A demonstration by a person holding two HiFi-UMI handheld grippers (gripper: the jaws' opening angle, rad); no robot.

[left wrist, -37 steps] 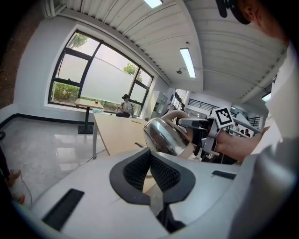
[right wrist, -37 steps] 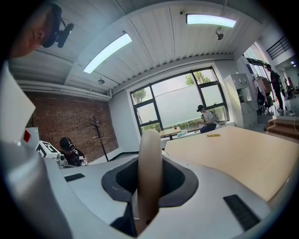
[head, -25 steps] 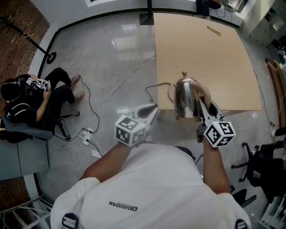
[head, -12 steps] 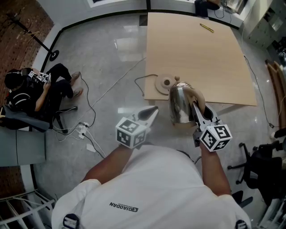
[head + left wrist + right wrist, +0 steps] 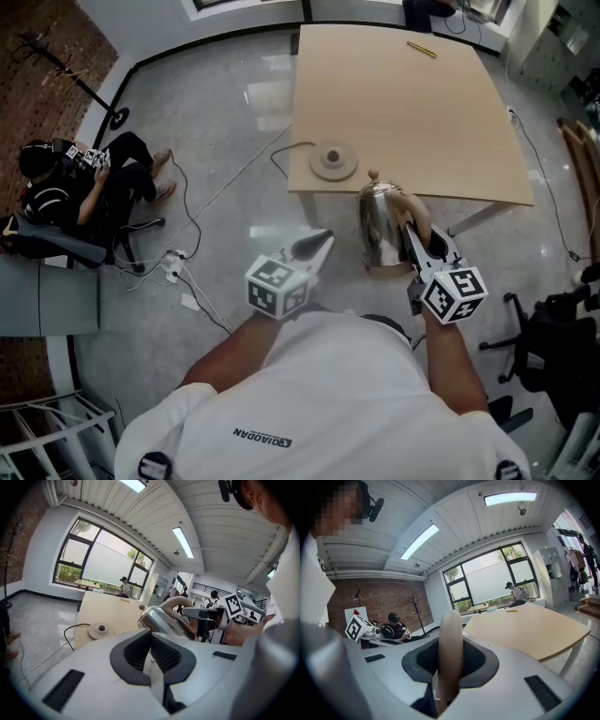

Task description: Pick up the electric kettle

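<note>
The steel electric kettle (image 5: 378, 223) with a tan handle hangs in the air just off the near edge of the wooden table (image 5: 422, 112). My right gripper (image 5: 413, 228) is shut on the kettle's handle (image 5: 451, 648), which fills the space between its jaws. The round kettle base (image 5: 333, 160) sits bare on the table's near left corner, its cord trailing to the floor. My left gripper (image 5: 322, 242) floats left of the kettle, shut, nothing in it. From the left gripper view the kettle (image 5: 158, 618) shows to the right, above my left gripper (image 5: 151, 652).
A pen (image 5: 421, 49) lies at the table's far edge. A seated person (image 5: 70, 192) is on the left, with a power strip (image 5: 176, 277) and cables on the floor. A black office chair (image 5: 553, 347) stands at the right.
Both grippers have drawn back from the table. The kettle came off its base with the right gripper and now hangs past the table's edge; the base is uncovered.
</note>
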